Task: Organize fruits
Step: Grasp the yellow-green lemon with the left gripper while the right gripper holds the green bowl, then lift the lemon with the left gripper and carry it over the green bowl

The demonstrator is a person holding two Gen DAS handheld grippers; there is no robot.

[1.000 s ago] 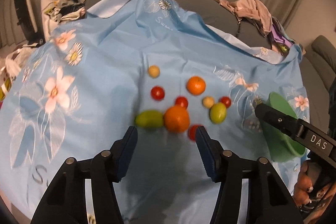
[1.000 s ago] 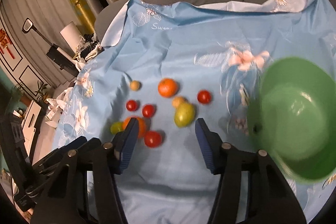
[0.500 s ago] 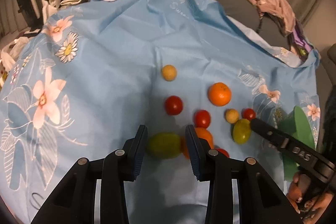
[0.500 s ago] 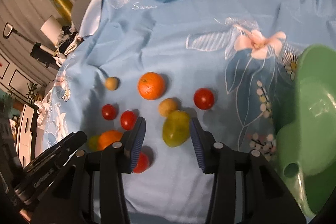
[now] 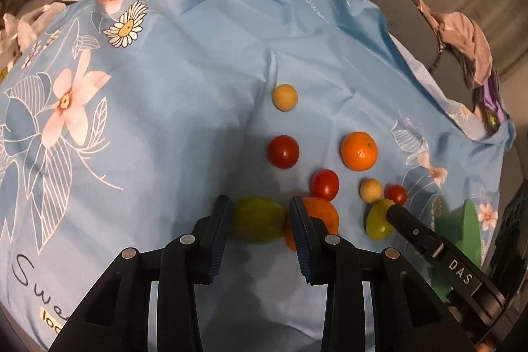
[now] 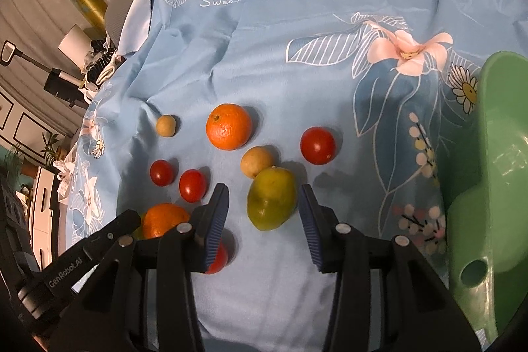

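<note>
Left gripper (image 5: pixel 259 221): jaws closing, both pads laid against a green fruit (image 5: pixel 257 220) on the blue floral cloth (image 5: pixel 165 121), an orange (image 5: pixel 325 213) just beside it. Right gripper (image 6: pixel 262 213): a second green fruit (image 6: pixel 272 198) is bracketed between narrow fingers, small gaps seen either side. A green bowl (image 6: pixel 498 154) is noted at the right.

Fruit count: two oranges (image 6: pixel 228 126), two green fruits (image 6: pixel 272 198), four tomatoes (image 6: pixel 317 145), two small tan fruits (image 6: pixel 256 161).

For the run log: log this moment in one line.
left gripper: closing on left green fruit | right gripper: open around right green fruit
</note>
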